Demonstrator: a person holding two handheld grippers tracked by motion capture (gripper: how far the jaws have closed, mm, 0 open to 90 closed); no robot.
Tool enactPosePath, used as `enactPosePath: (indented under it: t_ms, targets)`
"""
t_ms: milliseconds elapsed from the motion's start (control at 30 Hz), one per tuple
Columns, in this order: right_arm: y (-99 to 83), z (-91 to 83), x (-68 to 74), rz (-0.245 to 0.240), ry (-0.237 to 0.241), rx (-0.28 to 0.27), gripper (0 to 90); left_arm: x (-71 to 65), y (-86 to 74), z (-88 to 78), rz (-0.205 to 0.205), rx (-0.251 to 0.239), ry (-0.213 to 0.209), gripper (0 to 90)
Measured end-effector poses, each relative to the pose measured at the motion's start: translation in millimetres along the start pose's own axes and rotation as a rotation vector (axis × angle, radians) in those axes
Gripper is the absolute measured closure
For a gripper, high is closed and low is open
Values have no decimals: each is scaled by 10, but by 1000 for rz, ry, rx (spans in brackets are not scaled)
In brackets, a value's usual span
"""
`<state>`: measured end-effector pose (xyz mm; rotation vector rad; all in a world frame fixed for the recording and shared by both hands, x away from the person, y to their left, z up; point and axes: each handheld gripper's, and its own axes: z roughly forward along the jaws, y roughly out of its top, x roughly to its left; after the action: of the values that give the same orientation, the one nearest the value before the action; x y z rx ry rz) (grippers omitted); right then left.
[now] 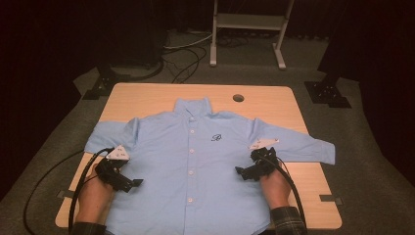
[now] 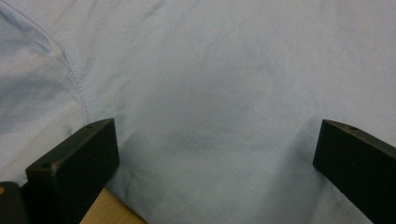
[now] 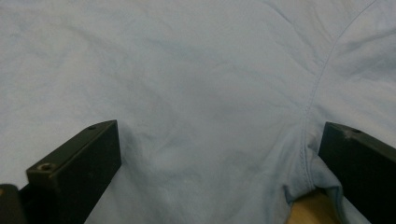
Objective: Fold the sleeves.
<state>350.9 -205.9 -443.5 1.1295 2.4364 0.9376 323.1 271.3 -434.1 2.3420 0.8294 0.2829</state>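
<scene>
A light blue short-sleeved button shirt (image 1: 195,156) lies flat, front up, on the wooden table (image 1: 147,95), collar away from me. My left gripper (image 1: 131,183) rests at the shirt's left side edge, below the sleeve; its jaws stand wide apart over the cloth (image 2: 210,107), nothing pinched between them. My right gripper (image 1: 243,172) sits at the shirt's right side edge, jaws also wide apart over the fabric (image 3: 201,93), with the side seam (image 3: 313,93) running just inside one jaw. A sliver of table (image 3: 310,207) shows at the hem there.
The table has a round cable hole (image 1: 238,98) at its far edge beyond the collar. A white metal stand (image 1: 247,29) and cables (image 1: 186,58) lie on the floor behind. Black cables trail from both grippers off the table's near side.
</scene>
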Motion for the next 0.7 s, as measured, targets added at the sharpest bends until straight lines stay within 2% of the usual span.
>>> enactPosePath:
  t_ms: [300,700]
  targets:
    - [73,64,83,-12,6,2,0,57,-75,-59,2,7,18,0]
    - [148,128,185,-14,10,5,0,143,-156,-126,-3,6,19,0]
